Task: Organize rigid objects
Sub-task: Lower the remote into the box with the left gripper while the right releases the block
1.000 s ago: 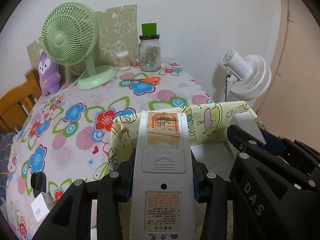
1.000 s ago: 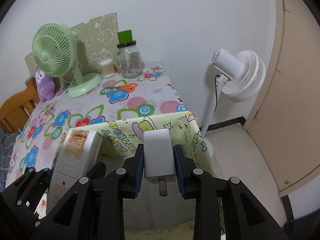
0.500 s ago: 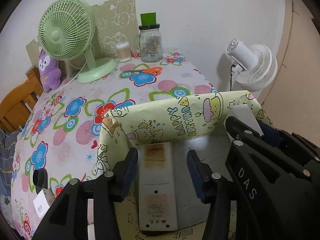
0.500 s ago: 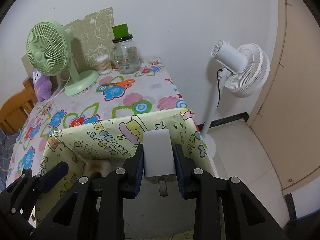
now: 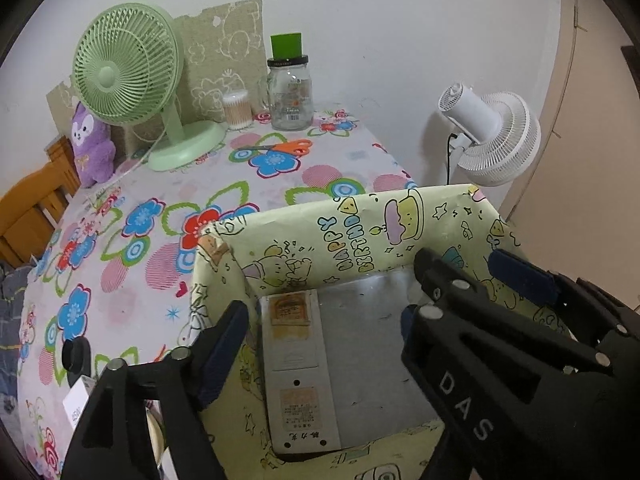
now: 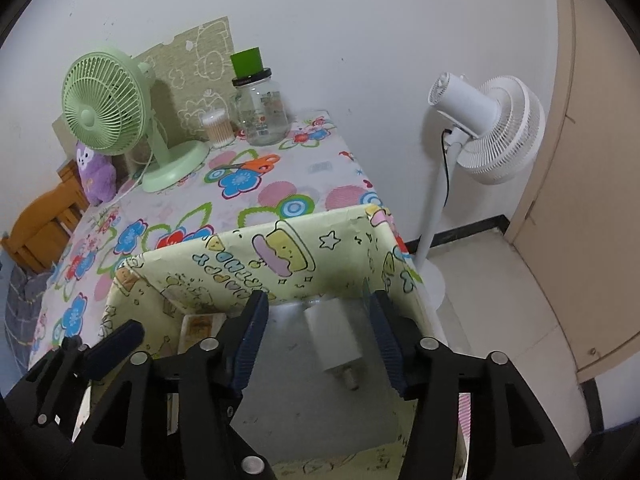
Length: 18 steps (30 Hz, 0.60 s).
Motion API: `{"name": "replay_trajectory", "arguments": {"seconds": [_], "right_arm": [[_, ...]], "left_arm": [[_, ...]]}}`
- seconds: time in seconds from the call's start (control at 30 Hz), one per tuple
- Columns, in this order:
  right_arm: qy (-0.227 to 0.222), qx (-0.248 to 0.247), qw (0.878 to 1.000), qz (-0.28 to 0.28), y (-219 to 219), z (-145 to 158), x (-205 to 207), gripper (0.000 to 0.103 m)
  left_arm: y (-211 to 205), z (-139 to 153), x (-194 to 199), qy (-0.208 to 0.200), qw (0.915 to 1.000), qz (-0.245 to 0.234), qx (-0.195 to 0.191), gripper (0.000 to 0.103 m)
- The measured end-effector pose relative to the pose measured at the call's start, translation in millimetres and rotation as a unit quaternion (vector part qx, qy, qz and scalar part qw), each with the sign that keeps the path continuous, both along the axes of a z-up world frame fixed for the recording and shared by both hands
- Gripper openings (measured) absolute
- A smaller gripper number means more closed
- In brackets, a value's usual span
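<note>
A box wrapped in yellow cartoon birthday paper [image 5: 360, 236] stands at the table's near right corner; it also shows in the right wrist view [image 6: 256, 256]. A grey-white remote control [image 5: 298, 372] lies flat on the box floor at the left; its end shows in the right wrist view [image 6: 200, 328]. A white plug adapter [image 6: 334, 336] lies on the box floor at the right. My left gripper [image 5: 320, 344] is open above the remote, not touching it. My right gripper [image 6: 316, 340] is open around the adapter without holding it.
On the flowered tablecloth [image 5: 160, 216] stand a green desk fan [image 5: 128, 76], a glass jar with green lid [image 5: 290, 88], a cotton swab tub [image 5: 237, 110], orange scissors [image 5: 288, 147] and a purple plush [image 5: 92, 144]. A white floor fan [image 6: 484, 132] stands right of the table.
Both grippers lowered their objects into the box and opened. The remote left my left gripper first; the adapter has just dropped out of my right gripper onto the box floor.
</note>
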State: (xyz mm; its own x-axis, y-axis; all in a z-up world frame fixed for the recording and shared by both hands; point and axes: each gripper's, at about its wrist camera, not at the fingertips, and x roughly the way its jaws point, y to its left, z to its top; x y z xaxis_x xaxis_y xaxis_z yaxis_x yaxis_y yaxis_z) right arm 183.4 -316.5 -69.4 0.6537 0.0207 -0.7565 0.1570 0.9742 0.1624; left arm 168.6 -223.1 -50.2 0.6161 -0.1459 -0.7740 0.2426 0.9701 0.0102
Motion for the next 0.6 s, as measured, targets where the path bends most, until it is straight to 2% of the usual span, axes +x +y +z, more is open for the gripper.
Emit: {"name": "replay_trajectory", "arguments": {"seconds": [0.13, 0.2, 0.37, 0.6], "right_arm": [[0.005, 0.002, 1.0, -0.002, 3, 3, -7, 0.066], [0.002, -0.001, 1.0, -0.004, 5, 6, -11, 0.068], [-0.014, -0.006, 1.0, -0.007, 13, 15, -24, 0.076], [-0.032, -0.014, 0.999, -0.014, 24, 26, -39, 0.08]], "left_arm": [[4, 3, -6, -0.001, 1.0, -0.004, -0.001, 0.082], [7, 6, -10, -0.006, 1.0, -0.001, 0.002, 0.086], [15, 13, -20, -0.016, 0.9998, -0.01, -0.009, 0.086], [26, 22, -34, -0.034, 0.9993, -0.012, -0.005, 0.089]]}}
